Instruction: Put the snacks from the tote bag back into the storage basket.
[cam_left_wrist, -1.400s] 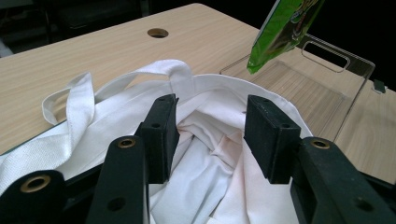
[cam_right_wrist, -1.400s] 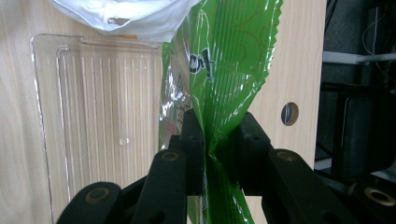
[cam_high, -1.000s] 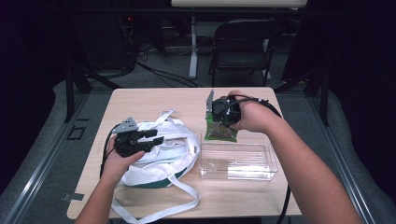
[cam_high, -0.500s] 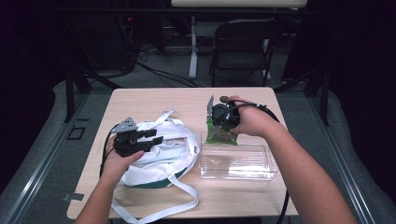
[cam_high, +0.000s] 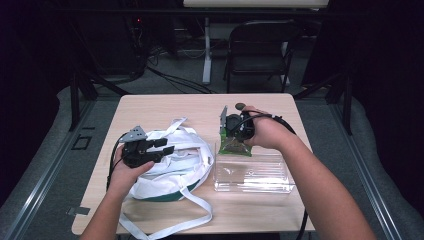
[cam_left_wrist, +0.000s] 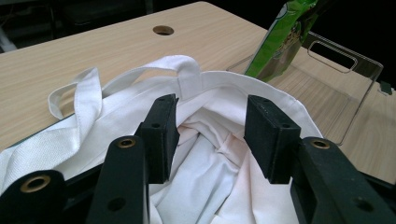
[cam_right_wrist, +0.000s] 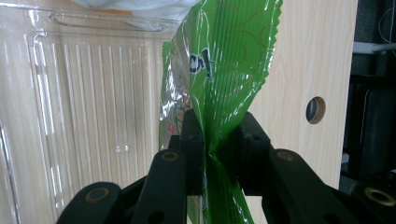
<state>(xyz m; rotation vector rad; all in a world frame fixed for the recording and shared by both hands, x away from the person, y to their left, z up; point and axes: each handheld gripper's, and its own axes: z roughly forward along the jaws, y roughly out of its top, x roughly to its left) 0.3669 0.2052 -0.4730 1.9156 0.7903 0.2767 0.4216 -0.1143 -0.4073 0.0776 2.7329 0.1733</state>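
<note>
**Green packet pinched over the clear tray, other jaws spread above the white bag**

In the right gripper view the two black jaws are clamped on a green snack packet (cam_right_wrist: 224, 70), its crinkled film squeezed flat between them at lower centre and rising toward the top of the frame. Behind the packet, filling the left half of that view, lies a clear plastic tray (cam_right_wrist: 84, 93) with a ribbed floor. In the high view the right gripper (cam_high: 231, 131) sits right of centre, holding the packet (cam_high: 235, 146) at the far edge of the tray (cam_high: 252, 175).

In the left gripper view the jaws stand apart with nothing between them, hanging over the open mouth of a white cloth bag (cam_left_wrist: 205, 158); a strap loops at centre left, and the packet (cam_left_wrist: 280, 37) and tray (cam_left_wrist: 345, 84) appear at upper right. In the high view the left gripper (cam_high: 159, 146) is at left centre, above the bag (cam_high: 175, 172), which lies on the tabletop (cam_high: 165, 107) just beside the tray.
</note>
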